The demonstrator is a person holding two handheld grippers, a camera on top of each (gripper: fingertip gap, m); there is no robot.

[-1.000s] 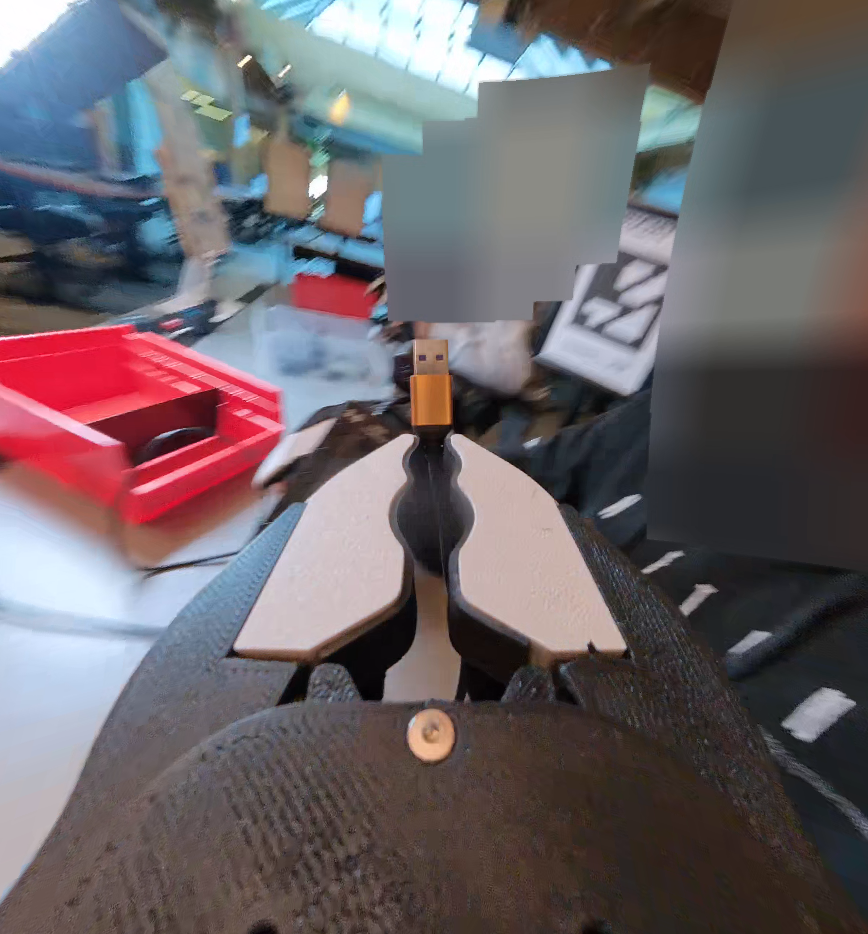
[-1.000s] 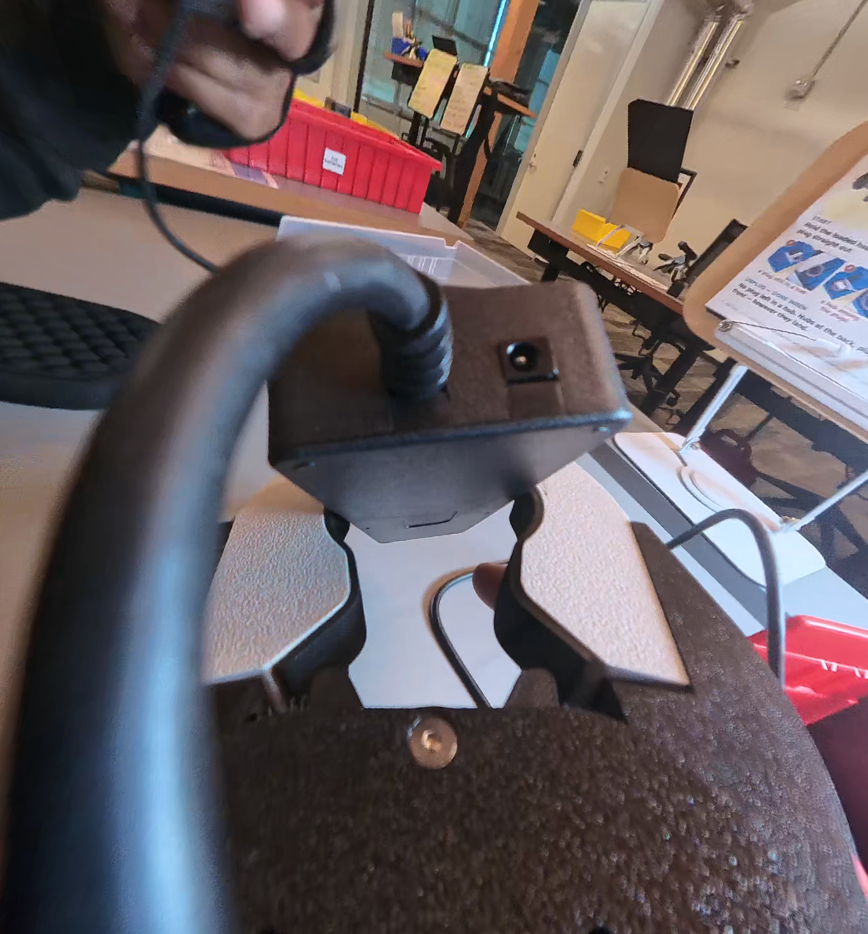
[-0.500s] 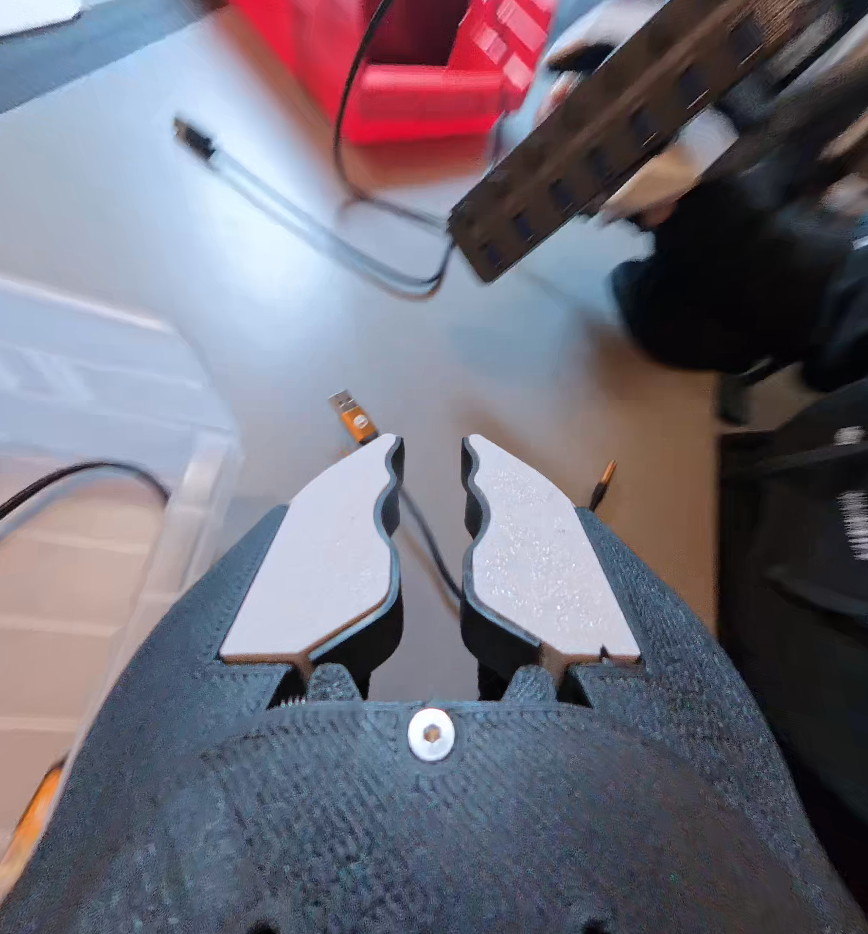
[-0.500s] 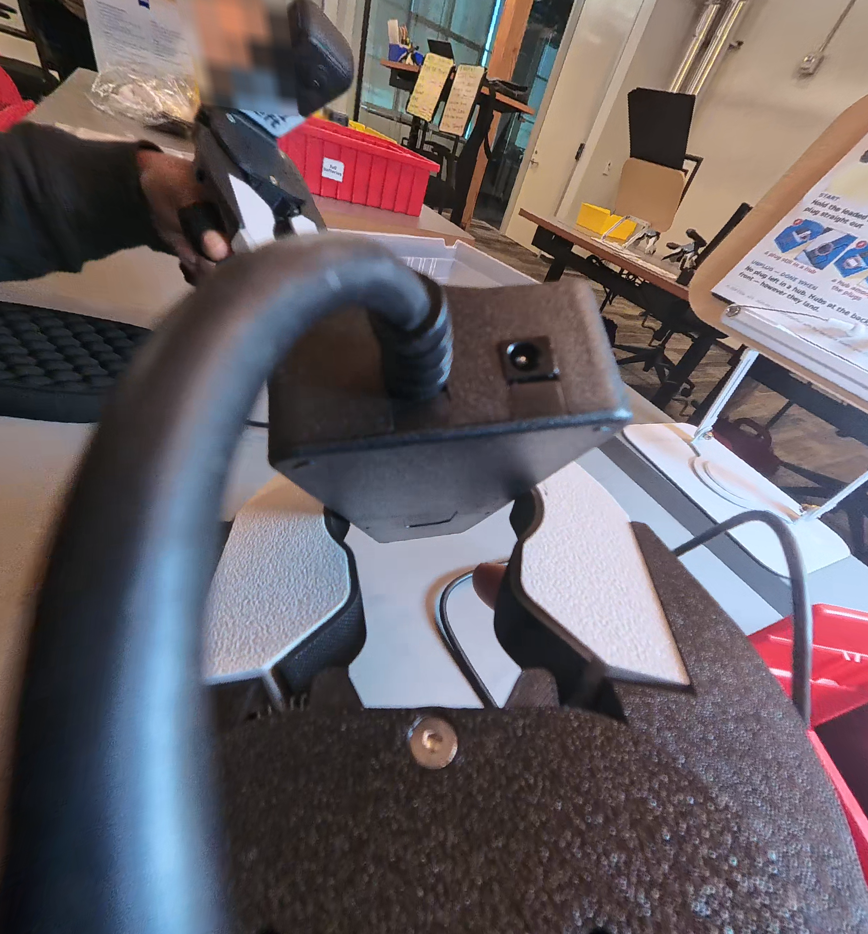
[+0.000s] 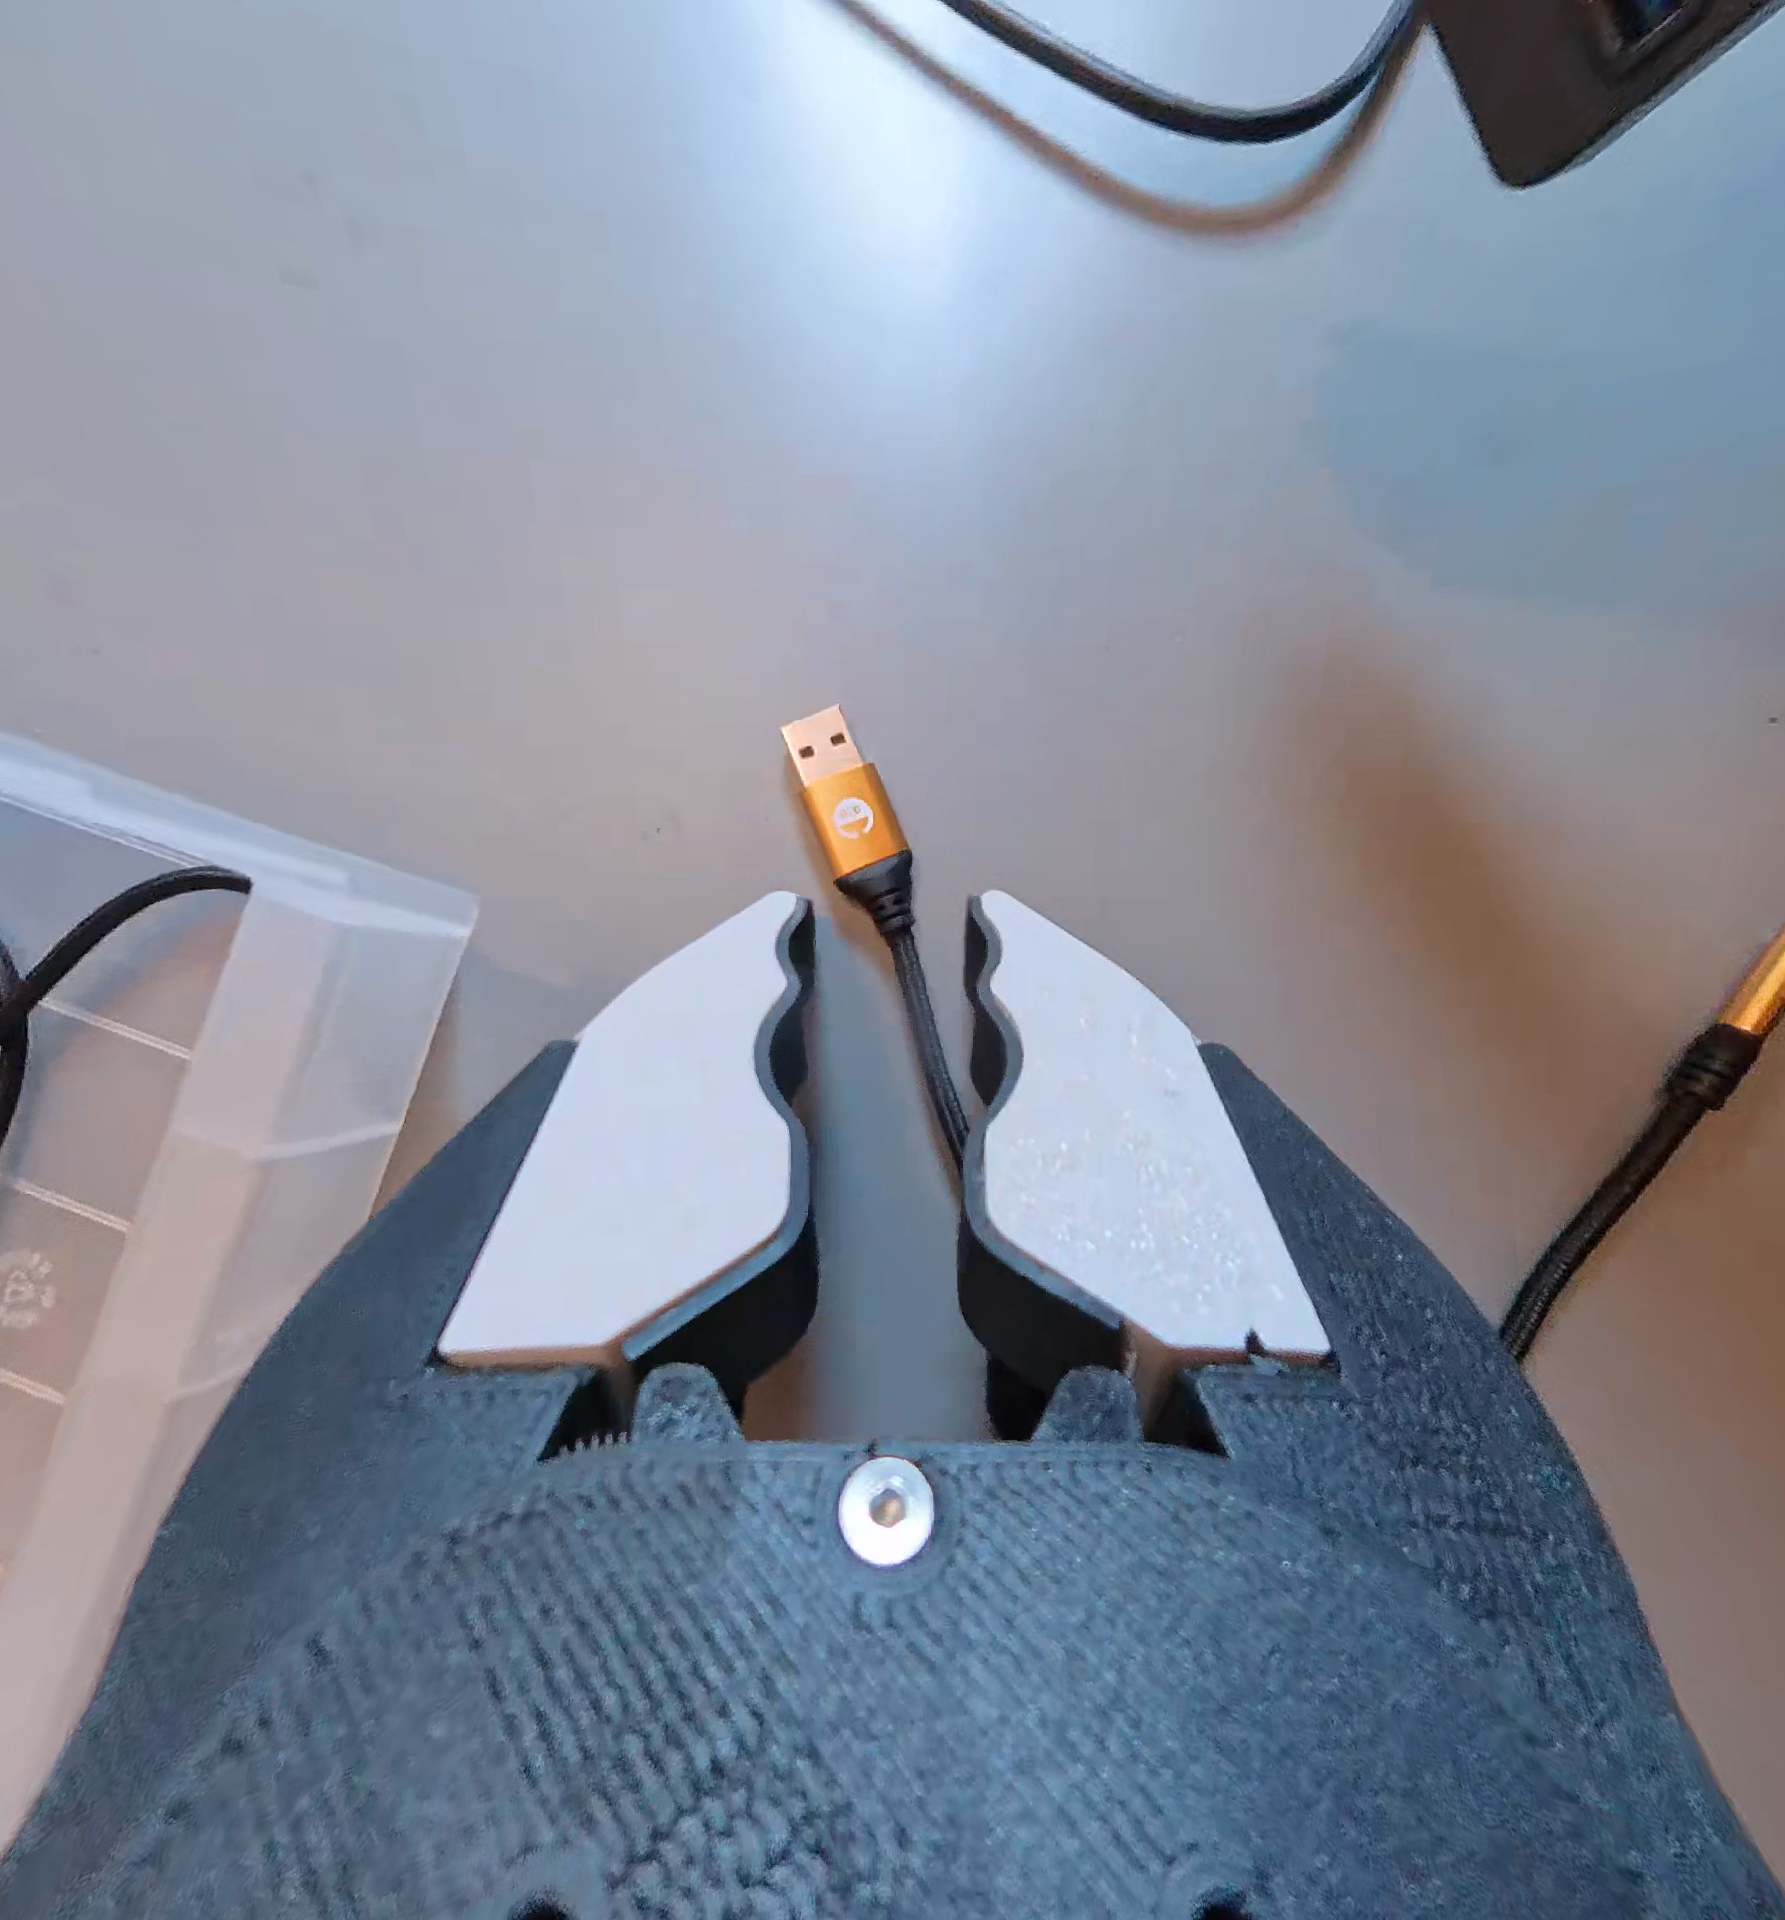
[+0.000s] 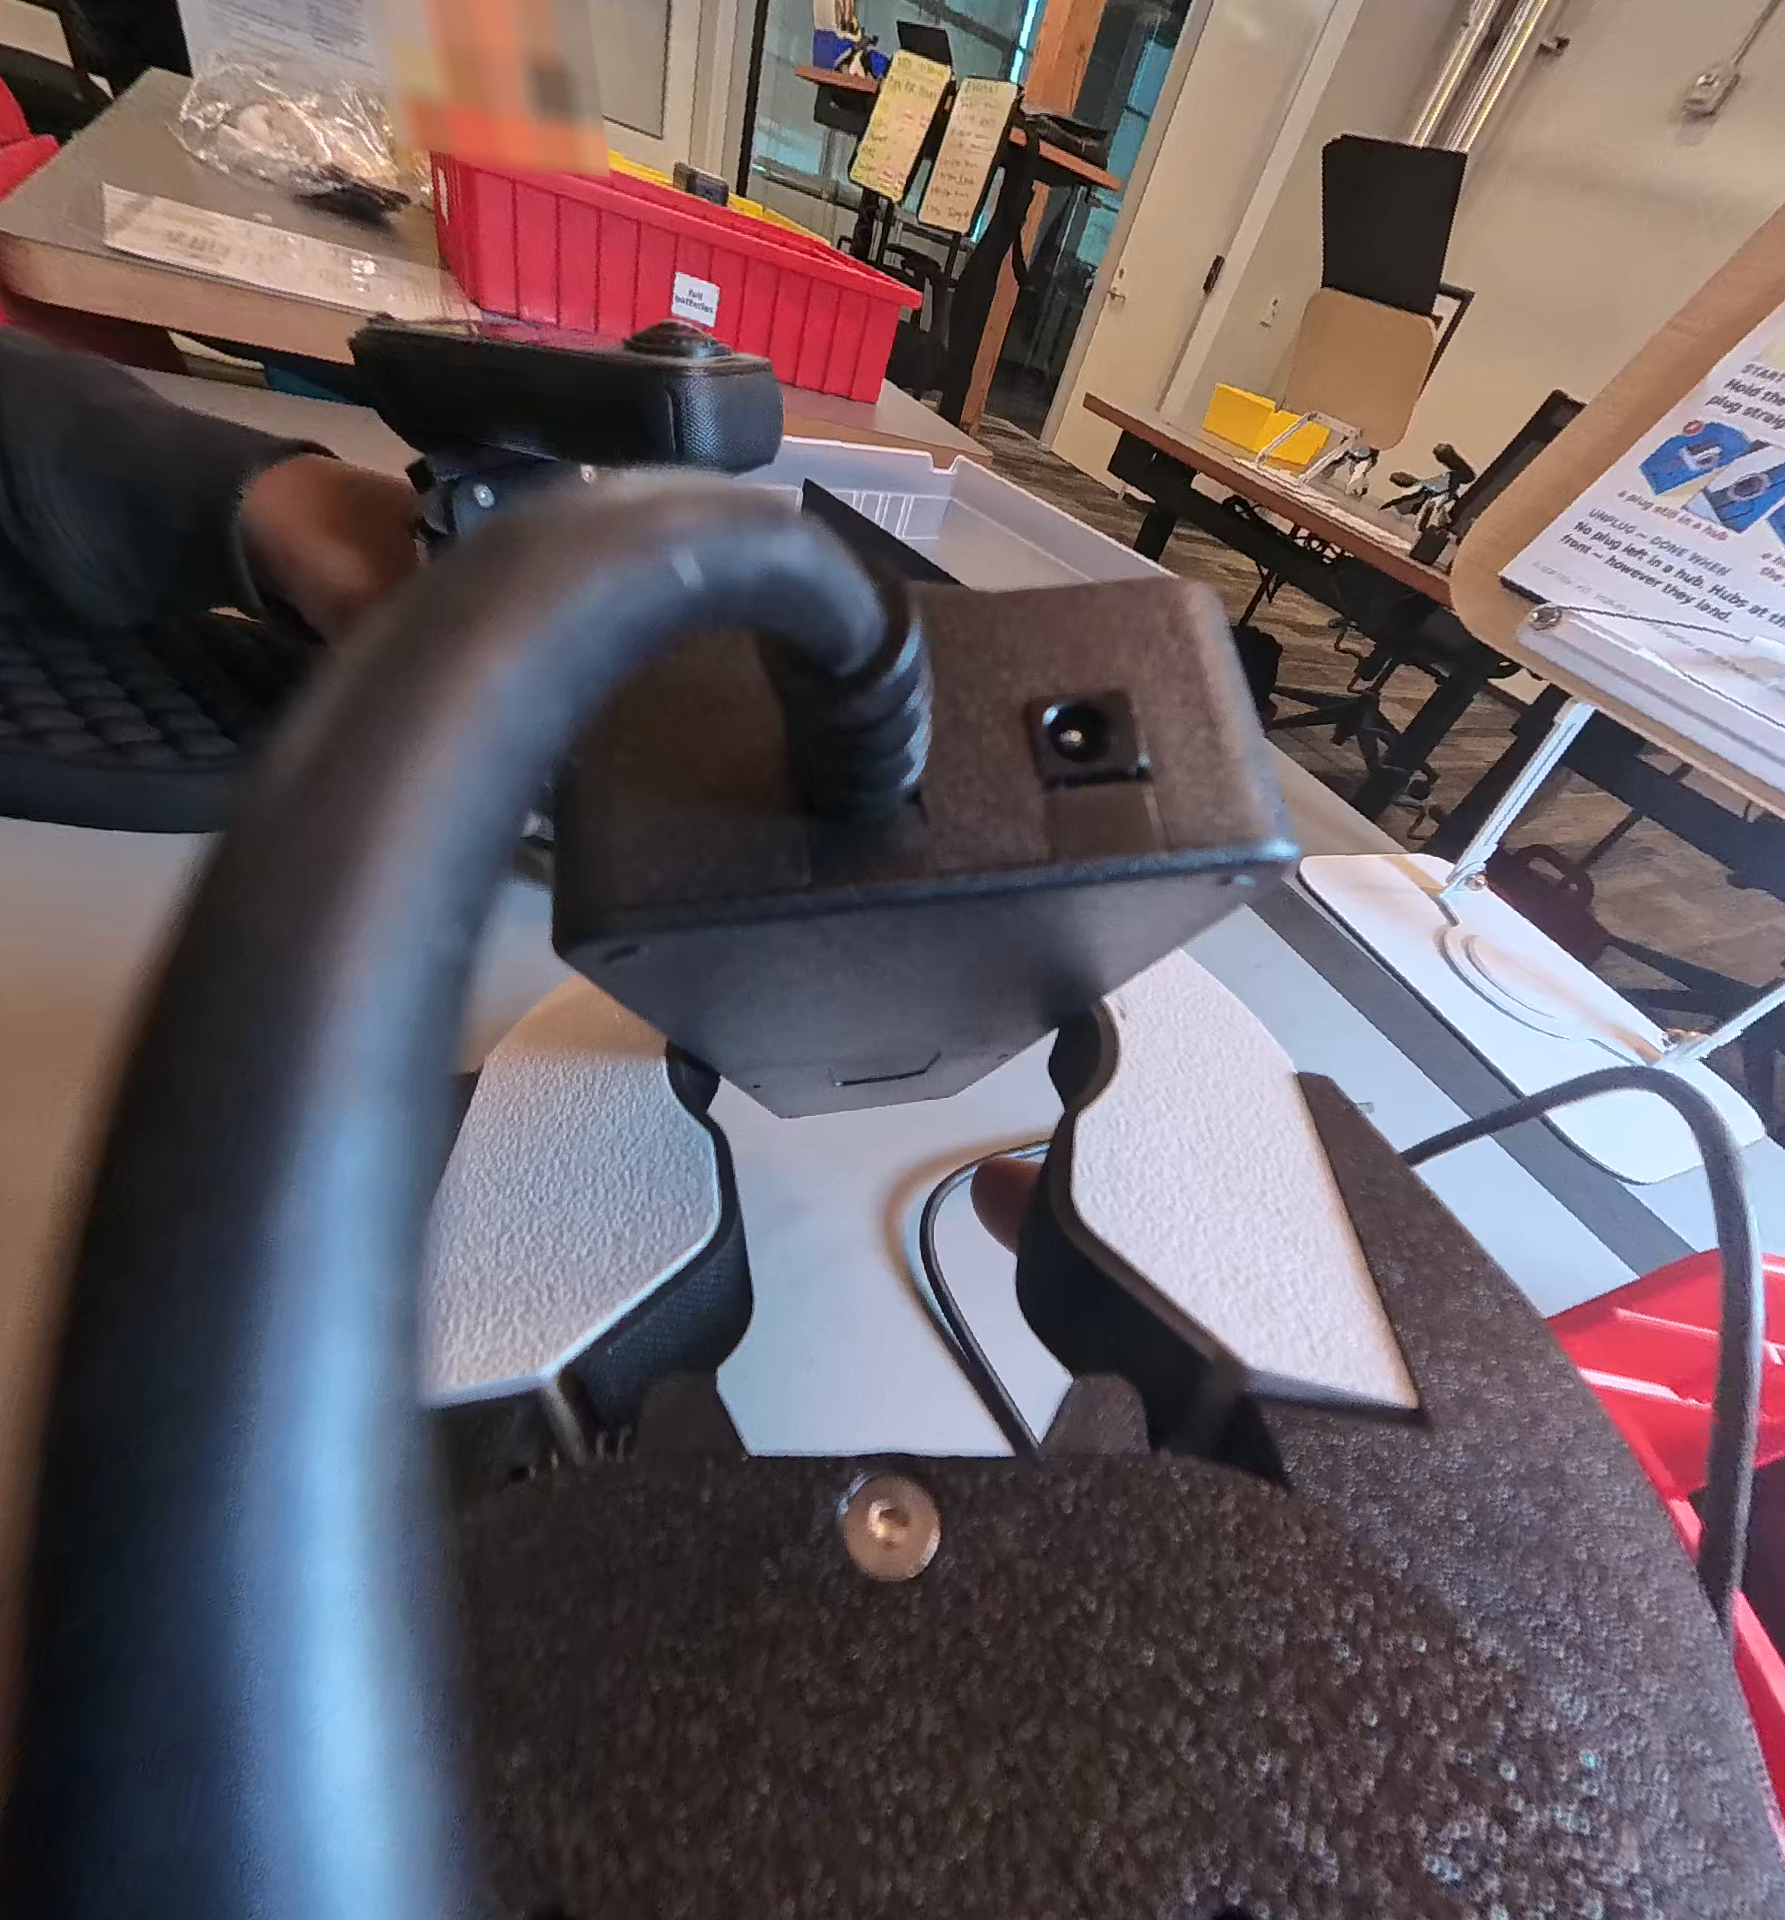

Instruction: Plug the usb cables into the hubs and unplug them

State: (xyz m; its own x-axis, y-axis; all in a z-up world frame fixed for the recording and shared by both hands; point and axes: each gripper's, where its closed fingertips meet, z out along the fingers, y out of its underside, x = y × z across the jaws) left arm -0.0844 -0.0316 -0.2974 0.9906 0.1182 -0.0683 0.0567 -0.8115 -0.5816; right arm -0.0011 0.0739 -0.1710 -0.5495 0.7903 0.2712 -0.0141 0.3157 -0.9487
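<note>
Your left claw (image 5: 888, 914) hangs spread apart over the desk (image 5: 555, 436), gripping nothing; the orange usb plug (image 5: 846, 805) lies flat just past its tips, and the braided cable (image 5: 924, 1039) runs back between the fingers. Your right claw (image 6: 883, 1049) is clamped on the black hub (image 6: 898, 831), held up off the desk. You look to be between cables, so the next move calls for closing squarely on the orange shell, then lining it up with a free port. The hub's ports face away from the right wrist view, and only a corner of the hub (image 5: 1594, 83) shows at the top of the left view. The same cable's small orange end (image 5: 1776, 982) lies well off to the right.
</note>
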